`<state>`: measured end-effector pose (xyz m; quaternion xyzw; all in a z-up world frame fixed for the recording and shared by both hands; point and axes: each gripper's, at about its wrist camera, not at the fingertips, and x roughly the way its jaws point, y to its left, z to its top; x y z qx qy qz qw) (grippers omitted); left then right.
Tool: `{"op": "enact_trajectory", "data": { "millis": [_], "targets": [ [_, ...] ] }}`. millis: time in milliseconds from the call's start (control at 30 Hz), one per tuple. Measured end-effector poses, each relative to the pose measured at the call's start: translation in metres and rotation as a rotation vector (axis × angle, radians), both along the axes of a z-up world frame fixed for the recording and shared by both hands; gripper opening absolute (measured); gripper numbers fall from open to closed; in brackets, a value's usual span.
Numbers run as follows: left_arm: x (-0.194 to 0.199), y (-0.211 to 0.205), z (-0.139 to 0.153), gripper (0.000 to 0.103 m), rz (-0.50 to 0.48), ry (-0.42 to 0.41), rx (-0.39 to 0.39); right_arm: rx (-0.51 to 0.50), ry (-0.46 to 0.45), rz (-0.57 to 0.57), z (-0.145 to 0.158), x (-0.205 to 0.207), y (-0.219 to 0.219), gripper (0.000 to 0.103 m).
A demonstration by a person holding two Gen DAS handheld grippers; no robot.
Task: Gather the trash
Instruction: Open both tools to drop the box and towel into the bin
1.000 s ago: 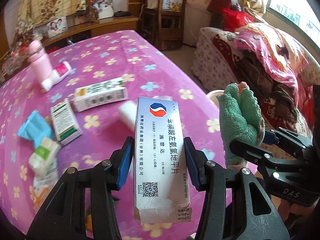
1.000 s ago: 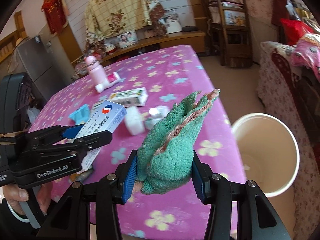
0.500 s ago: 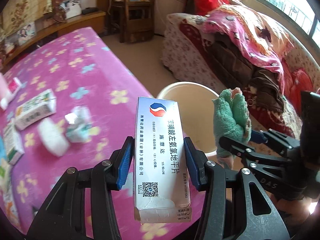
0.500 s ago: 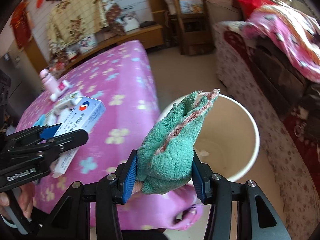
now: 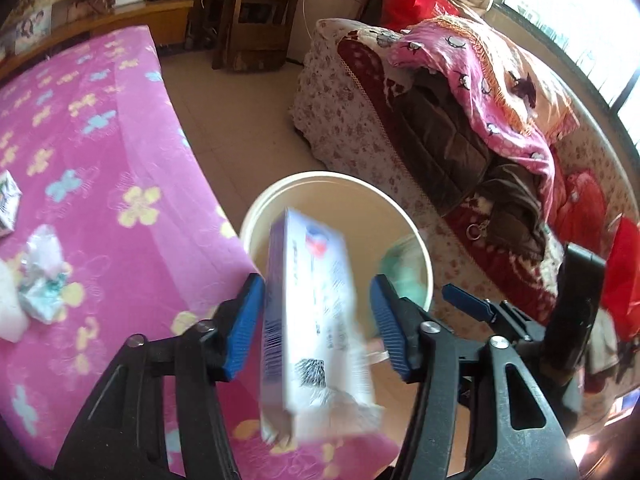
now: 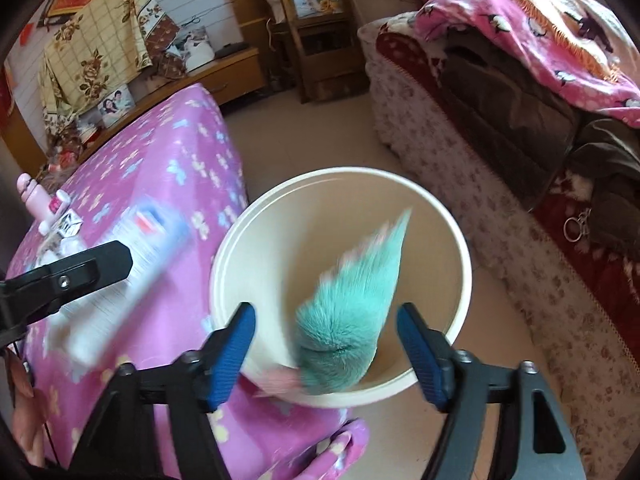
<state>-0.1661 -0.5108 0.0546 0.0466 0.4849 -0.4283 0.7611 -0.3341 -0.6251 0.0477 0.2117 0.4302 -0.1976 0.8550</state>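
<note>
A white medicine box (image 5: pixel 312 312) is blurred and loose between the spread blue pads of my open left gripper (image 5: pixel 316 320), above the rim of a cream bucket (image 5: pixel 424 256) beside the table. The box also shows blurred in the right wrist view (image 6: pixel 128 276). My right gripper (image 6: pixel 326 352) is open, and a green cloth (image 6: pixel 356 312) is blurred, dropping inside the bucket (image 6: pixel 240 232). The cloth shows faintly in the left wrist view (image 5: pixel 404 276).
The pink flowered tablecloth (image 5: pixel 100 160) covers the table on the left, with crumpled wrappers (image 5: pixel 40 276) and a small box (image 5: pixel 8 204) on it. A pink bottle (image 6: pixel 32 196) lies at the far edge. A sofa with blankets (image 5: pixel 480 120) stands on the right.
Both grippers have opened over the bucket. The medicine box has come loose from the left pads and the green cloth has fallen from the right pads into the bucket.
</note>
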Motion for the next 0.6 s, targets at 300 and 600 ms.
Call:
{"op": "enact_trajectory", "data": {
  "millis": [300, 600],
  "targets": [
    [0.002, 0.013, -0.001, 0.062, 0.029, -0.024, 0.005, 0.075, 0.032, -0.003, -0.015, -0.001, 0.001, 0.072],
    [0.005, 0.045, 0.000, 0.062, 0.103, -0.066, 0.057, 0.062, 0.030, 0.030, -0.007, 0.002, 0.022, 0.072]
  ]
}}
